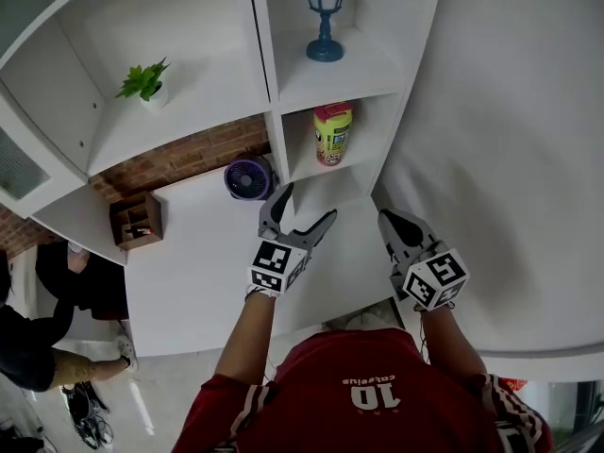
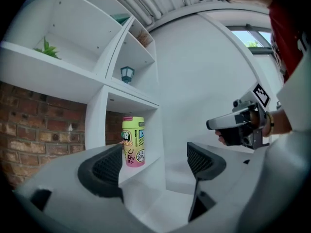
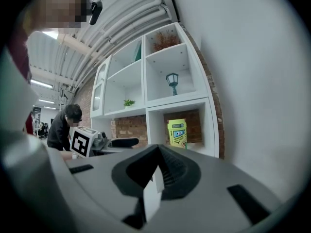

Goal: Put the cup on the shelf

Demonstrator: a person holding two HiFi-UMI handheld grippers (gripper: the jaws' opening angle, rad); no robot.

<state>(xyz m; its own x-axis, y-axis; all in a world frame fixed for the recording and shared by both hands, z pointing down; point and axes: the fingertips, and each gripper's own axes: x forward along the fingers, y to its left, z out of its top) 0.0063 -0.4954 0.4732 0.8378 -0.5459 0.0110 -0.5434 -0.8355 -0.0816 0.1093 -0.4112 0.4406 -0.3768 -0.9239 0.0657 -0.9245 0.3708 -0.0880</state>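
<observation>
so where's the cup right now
In the head view the yellow cup stands in the lower right shelf compartment, directly below the blue lantern and right of the purple fan.

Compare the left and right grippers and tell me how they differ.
The left gripper has its jaws wide apart; the right gripper has its jaws together. In the head view, the left gripper reaches nearer the shelf compartment holding the cup; the right gripper sits further back, beside the white wall. Both hold nothing and point toward the shelf.
</observation>
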